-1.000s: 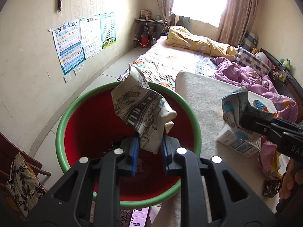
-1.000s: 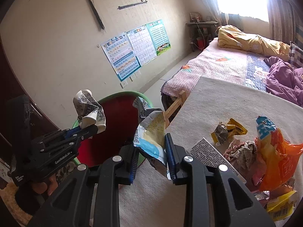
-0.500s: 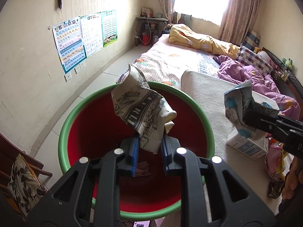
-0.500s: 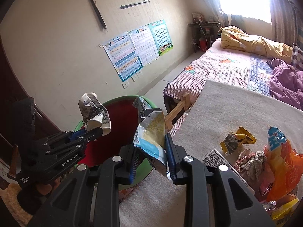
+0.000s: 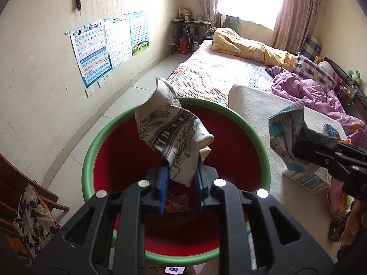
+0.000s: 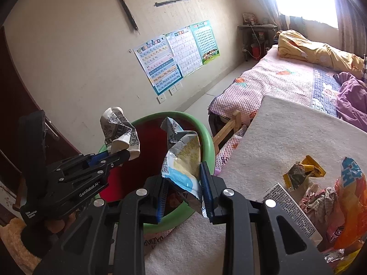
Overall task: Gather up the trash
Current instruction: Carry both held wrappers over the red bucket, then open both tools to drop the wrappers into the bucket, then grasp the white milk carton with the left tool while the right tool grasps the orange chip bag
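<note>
Red plastic with a green rim fills most of my left wrist view: the bin [image 5: 110, 160] sits right below my left gripper [image 5: 181, 183], whose blue pads are clamped on a crumpled black-and-white printed wrapper [image 5: 172, 137]. The wrapper stands up from the jaws and hangs over the bin's opening, with some scraps on the bin floor under it, though I can't make out what they are.

At about 3 o'clock in that view my right gripper [image 5: 305, 146] is closed on a blue-and-white snack bag [image 5: 284, 135], over the white cloth-covered table [image 5: 257, 114] just past the bin's rim.

From the right wrist camera, the snack bag [image 6: 183, 167] is pinched between the pads of my right gripper [image 6: 183, 194], its torn silver top sticking up; it looks to be above the bin's near rim [image 6: 206, 137]. At 9 o'clock the left gripper [image 6: 119, 155] holds its wrapper [image 6: 119, 135] over the bin.

At 3 to 4 o'clock more trash lies on the table [image 6: 286, 133]: a yellow wrapper [image 6: 302, 171], an orange bag [image 6: 351, 206] and a white printed box [image 6: 291, 208].
</note>
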{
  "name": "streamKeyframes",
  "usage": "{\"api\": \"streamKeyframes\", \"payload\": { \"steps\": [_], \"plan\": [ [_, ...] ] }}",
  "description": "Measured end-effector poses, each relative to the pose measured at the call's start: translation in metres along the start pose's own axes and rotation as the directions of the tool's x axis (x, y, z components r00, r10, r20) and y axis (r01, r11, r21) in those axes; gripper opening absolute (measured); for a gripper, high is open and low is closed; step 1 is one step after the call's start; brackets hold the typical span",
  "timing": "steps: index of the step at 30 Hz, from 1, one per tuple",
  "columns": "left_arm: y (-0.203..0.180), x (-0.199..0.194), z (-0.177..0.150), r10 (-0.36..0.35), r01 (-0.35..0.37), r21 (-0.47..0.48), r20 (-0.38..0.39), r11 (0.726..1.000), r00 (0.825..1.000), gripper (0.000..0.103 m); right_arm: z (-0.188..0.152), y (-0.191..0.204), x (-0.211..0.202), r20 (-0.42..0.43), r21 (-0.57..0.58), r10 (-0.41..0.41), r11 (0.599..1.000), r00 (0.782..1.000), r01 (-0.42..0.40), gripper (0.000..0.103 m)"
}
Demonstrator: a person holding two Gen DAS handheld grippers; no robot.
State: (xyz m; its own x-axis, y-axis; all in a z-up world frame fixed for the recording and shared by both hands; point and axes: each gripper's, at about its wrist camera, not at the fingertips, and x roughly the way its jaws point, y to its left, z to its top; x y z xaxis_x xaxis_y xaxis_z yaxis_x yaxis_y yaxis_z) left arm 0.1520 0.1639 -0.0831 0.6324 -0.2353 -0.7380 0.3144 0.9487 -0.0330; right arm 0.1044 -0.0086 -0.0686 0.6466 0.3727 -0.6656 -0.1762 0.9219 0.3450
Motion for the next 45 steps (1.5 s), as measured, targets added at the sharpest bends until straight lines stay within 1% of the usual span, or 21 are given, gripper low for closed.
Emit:
{"api": "streamKeyframes", "payload": {
  "steps": [7,14,17,22,25,27,36,38,39,40,41,42,43,45],
  "plan": [
    [0.001,-0.002,0.001,0.01,-0.01,-0.011,0.0,1.0,1.0,0.02,0.006,0.005,-0.002,0.009,-0.021,0.016,1.0,1.0,-0.015,0.027],
    [0.008,0.0,0.003,0.005,-0.004,-0.009,0.006,1.0,1.0,0.02,0.007,0.011,0.0,0.019,-0.024,0.002,1.0,1.0,-0.002,0.027],
    [0.01,0.002,0.001,0.0,0.0,-0.008,0.004,1.0,1.0,0.02,0.002,0.014,-0.001,0.022,-0.029,-0.006,1.0,1.0,0.007,0.027],
    [0.012,0.013,-0.005,-0.008,0.008,-0.003,-0.031,1.0,1.0,0.02,0.007,0.022,0.005,0.016,-0.023,-0.004,1.0,1.0,0.005,0.027],
    [0.015,0.021,-0.008,-0.012,0.012,0.002,-0.058,1.0,0.998,0.02,0.011,0.022,0.014,0.005,0.008,0.014,1.0,1.0,-0.014,0.027],
    [0.018,0.025,-0.01,-0.013,0.013,0.006,-0.073,1.0,0.997,0.02,0.013,0.023,0.019,0.002,0.014,0.011,1.0,1.0,-0.011,0.027],
    [0.025,0.037,-0.01,-0.029,0.03,0.011,-0.105,0.999,0.994,0.02,0.022,0.03,0.044,-0.022,0.037,0.007,0.999,1.0,-0.006,0.029],
    [0.026,0.038,-0.01,-0.03,0.031,0.011,-0.102,0.999,0.994,0.023,0.024,0.031,0.049,-0.031,0.042,0.009,0.999,0.999,-0.008,0.03],
    [0.026,0.038,-0.01,-0.025,0.026,0.01,-0.1,1.0,0.995,0.035,0.024,0.031,0.051,-0.034,0.042,0.007,0.999,0.999,-0.006,0.031],
    [0.026,0.038,-0.009,-0.02,0.021,0.01,-0.093,1.0,0.995,0.047,0.024,0.032,0.053,-0.033,0.044,0.004,0.999,0.999,-0.003,0.038],
    [0.026,0.038,-0.008,-0.015,0.016,0.011,-0.085,1.0,0.996,0.051,0.025,0.032,0.054,-0.032,0.048,0.003,0.999,0.999,-0.002,0.048],
    [0.027,0.037,-0.008,-0.015,0.016,0.007,-0.081,1.0,0.997,0.054,0.025,0.031,0.054,-0.027,0.053,0.002,0.999,1.0,-0.001,0.054],
    [0.027,0.038,-0.007,-0.015,0.015,0.004,-0.081,1.0,0.997,0.055,0.025,0.029,0.053,-0.024,0.059,0.001,0.998,1.0,0.0,0.057],
    [0.028,0.037,-0.007,-0.01,0.01,0.001,-0.079,1.0,0.997,0.055,0.026,0.028,0.052,-0.019,0.066,0.0,0.998,1.0,0.001,0.057]
  ]
}}
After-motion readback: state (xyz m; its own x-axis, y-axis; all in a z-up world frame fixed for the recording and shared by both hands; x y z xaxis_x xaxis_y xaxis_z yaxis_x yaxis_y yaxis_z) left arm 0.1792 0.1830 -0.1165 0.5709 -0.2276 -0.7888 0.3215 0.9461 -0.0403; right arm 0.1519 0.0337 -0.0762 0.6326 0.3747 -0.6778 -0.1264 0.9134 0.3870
